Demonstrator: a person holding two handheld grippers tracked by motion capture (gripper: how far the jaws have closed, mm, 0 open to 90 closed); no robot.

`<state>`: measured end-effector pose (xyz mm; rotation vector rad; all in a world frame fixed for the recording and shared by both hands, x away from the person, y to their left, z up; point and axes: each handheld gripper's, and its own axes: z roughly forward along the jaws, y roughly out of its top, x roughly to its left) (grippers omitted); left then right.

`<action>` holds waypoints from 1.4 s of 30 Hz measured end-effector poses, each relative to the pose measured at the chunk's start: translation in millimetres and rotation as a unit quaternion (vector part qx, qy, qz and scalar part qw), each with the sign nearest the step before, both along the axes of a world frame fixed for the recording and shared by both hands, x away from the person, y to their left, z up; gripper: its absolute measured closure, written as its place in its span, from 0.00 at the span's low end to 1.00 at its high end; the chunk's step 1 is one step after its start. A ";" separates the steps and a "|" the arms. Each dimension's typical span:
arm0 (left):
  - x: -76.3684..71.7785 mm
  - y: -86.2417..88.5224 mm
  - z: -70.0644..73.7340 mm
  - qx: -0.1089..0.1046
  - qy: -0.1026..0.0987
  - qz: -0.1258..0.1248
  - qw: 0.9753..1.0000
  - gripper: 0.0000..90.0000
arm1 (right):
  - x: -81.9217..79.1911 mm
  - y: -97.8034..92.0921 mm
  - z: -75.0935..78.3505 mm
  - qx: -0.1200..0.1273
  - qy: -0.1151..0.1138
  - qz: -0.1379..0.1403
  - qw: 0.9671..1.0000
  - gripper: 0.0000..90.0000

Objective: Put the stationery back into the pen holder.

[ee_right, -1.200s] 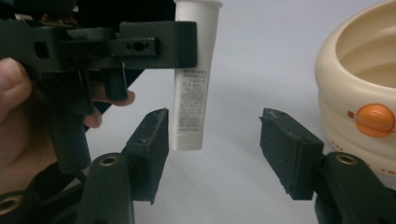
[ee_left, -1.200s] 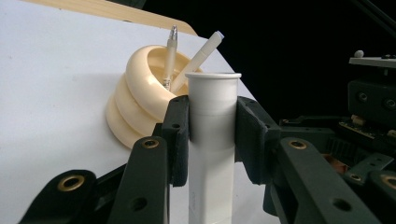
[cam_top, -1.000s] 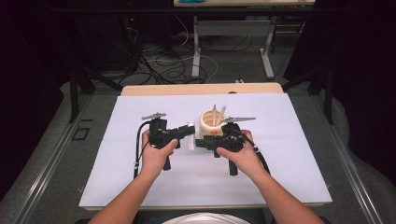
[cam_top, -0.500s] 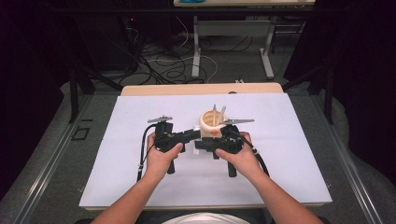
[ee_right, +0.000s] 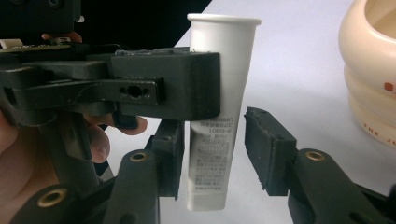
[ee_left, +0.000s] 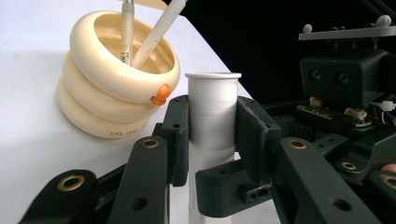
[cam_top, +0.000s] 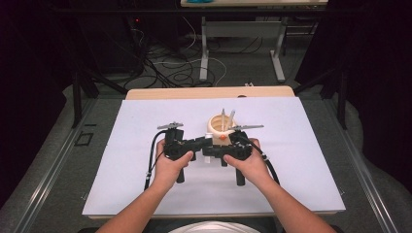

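A white plastic tube (ee_left: 212, 116) stands upright between my two grippers. My left gripper (ee_left: 212, 135) is shut on its upper part, both pads pressed against it. My right gripper (ee_right: 217, 154) is open around the lower part of the tube (ee_right: 222, 84): its left pad touches the tube and its right pad stands clear with a gap. In the high view the left gripper (cam_top: 201, 143) and right gripper (cam_top: 217, 149) meet at the middle of the mat. A cream ringed holder (cam_top: 221, 127) with two pens stands just behind them.
A white mat (cam_top: 301, 145) covers the table, with a strip of the wooden tabletop (cam_top: 209, 93) showing at the back. The holder (ee_left: 116, 74) stands close to the tube, on the left in the left gripper view. Cables and desk legs lie on the floor beyond.
My left gripper has moved right across the mat and met the right gripper at the tube in front of the holder. The right hand has barely moved.
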<state>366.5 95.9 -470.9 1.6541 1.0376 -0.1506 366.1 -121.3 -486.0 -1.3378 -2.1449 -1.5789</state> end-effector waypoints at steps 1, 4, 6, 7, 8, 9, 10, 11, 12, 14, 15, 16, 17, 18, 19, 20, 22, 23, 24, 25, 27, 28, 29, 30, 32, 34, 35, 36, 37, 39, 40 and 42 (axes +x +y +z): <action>-0.1 -0.4 -0.2 0.002 0.001 -0.002 1.000 0.74 | 0.1 -0.2 -0.1 -0.001 0.001 0.001 1.000 0.67; 0.1 -0.9 -0.9 0.002 0.000 -0.004 1.000 0.74 | 0.2 0.3 -0.4 -0.004 0.004 0.000 1.000 0.70; -0.1 -1.3 -1.0 0.001 0.001 -0.005 1.000 0.74 | 0.5 0.2 -0.8 -0.002 0.008 0.002 1.000 0.71; -0.2 -1.6 -1.1 0.001 0.001 -0.004 1.000 0.74 | 0.9 -0.2 -1.2 -0.001 0.008 0.004 1.000 0.72; -0.3 -1.8 -1.1 0.002 0.002 -0.005 1.000 0.74 | 0.9 -0.2 -1.3 0.000 0.010 0.004 1.000 0.73; -0.4 -2.0 -1.2 0.001 0.003 -0.005 1.000 0.74 | 0.7 -0.1 -1.1 0.000 0.014 0.003 1.000 0.74; -0.3 -1.9 -1.1 0.003 0.004 -0.006 1.000 0.74 | 0.7 -0.2 -1.2 0.001 0.017 0.003 1.000 0.76; -0.3 -2.0 -1.2 0.003 0.004 -0.007 1.000 0.74 | 0.7 -0.1 -1.1 0.005 0.023 0.002 1.000 0.77; -0.1 -1.7 -1.1 0.005 0.004 -0.008 1.000 0.74 | 0.7 -0.4 -1.0 0.005 0.027 0.003 1.000 0.77; 0.4 -1.2 -1.4 0.007 0.006 -0.010 1.000 0.74 | 0.7 -0.2 -1.5 0.008 0.029 0.003 1.000 0.78; 0.5 -1.3 -1.6 0.007 0.005 -0.009 1.000 0.74 | 0.9 -0.4 -2.1 0.007 0.028 0.004 1.000 0.78; 0.5 -1.4 -1.6 0.008 0.005 -0.009 1.000 0.74 | 0.7 -0.4 -2.2 0.008 0.031 0.005 0.999 0.78; 0.5 -1.4 -1.7 0.008 0.005 -0.009 1.000 0.74 | 1.0 -0.7 -2.4 0.007 0.033 0.005 0.999 0.78; 0.5 -1.5 -1.9 0.008 0.005 -0.009 1.000 0.74 | 1.0 -0.2 -2.6 0.008 0.035 0.003 0.999 0.78; 0.6 -1.4 -2.0 0.009 0.005 -0.009 1.000 0.74 | 1.0 -0.1 -2.4 0.007 0.036 0.002 0.999 0.78; 0.7 -1.4 -2.2 0.008 0.006 -0.009 1.000 0.74 | 1.1 -0.1 -2.6 0.007 0.036 0.002 0.999 0.78; 0.7 -1.9 -2.7 0.007 0.005 -0.006 1.000 0.74 | 1.0 0.5 -2.6 0.008 0.040 -0.001 0.999 0.78; 0.7 -2.0 -2.7 0.007 0.006 -0.006 1.000 0.74 | 1.1 0.6 -2.9 0.008 0.039 -0.001 0.999 0.78; 0.7 -2.0 -2.7 0.007 0.006 -0.005 1.000 0.74 | 1.3 0.3 -3.4 0.007 0.037 0.001 0.999 0.78; 0.8 -2.0 -2.8 0.008 0.006 -0.004 1.000 0.74 | 1.3 -0.1 -3.4 0.007 0.038 0.003 0.999 0.78; 1.0 -1.9 -3.0 0.009 0.008 -0.003 1.000 0.74 | 1.4 0.6 -3.7 0.008 0.036 0.000 0.999 0.78; 1.1 -1.5 -3.0 0.010 0.009 -0.005 1.000 0.74 | 1.2 0.7 -3.5 0.008 0.039 0.001 0.999 0.78; 1.1 -1.6 -3.3 0.008 0.010 -0.004 1.000 0.74 | 1.6 0.4 -4.0 0.006 0.036 0.002 0.999 0.78; 1.2 -1.5 -3.5 0.007 0.011 -0.002 1.000 0.74 | 1.7 0.3 -4.2 0.006 0.035 0.002 0.999 0.78; 1.4 -1.3 -3.6 0.006 0.012 -0.001 1.000 0.74 | 1.4 0.5 -4.3 0.007 0.034 0.001 0.999 0.78; 1.3 -1.4 -3.7 0.006 0.011 0.000 1.000 0.74 | 1.7 0.4 -4.6 0.007 0.031 0.000 0.999 0.78; 1.2 -1.5 -3.7 0.006 0.011 0.000 1.000 0.73 | 1.9 -0.1 -5.1 0.006 0.028 0.001 1.000 0.78; 1.2 -1.7 -3.8 0.006 0.010 0.001 1.000 0.73 | 2.0 -0.3 -5.2 0.006 0.026 0.002 1.000 0.78; 1.2 -1.7 -3.8 0.006 0.010 0.002 1.000 0.73 | 1.9 -0.3 -5.2 0.006 0.026 0.001 1.000 0.78; 1.5 -1.6 -4.1 0.007 0.008 0.005 1.000 0.70 | 1.7 -0.5 -5.2 0.007 0.026 0.001 1.000 0.78; 1.6 -1.5 -4.3 0.007 0.006 0.005 1.000 0.69 | 1.6 -0.6 -4.9 0.008 0.027 0.000 1.000 0.78; 2.0 -1.2 -4.6 0.006 0.006 0.007 1.000 0.66 | 2.0 -0.7 -5.0 0.010 0.020 -0.004 1.000 0.78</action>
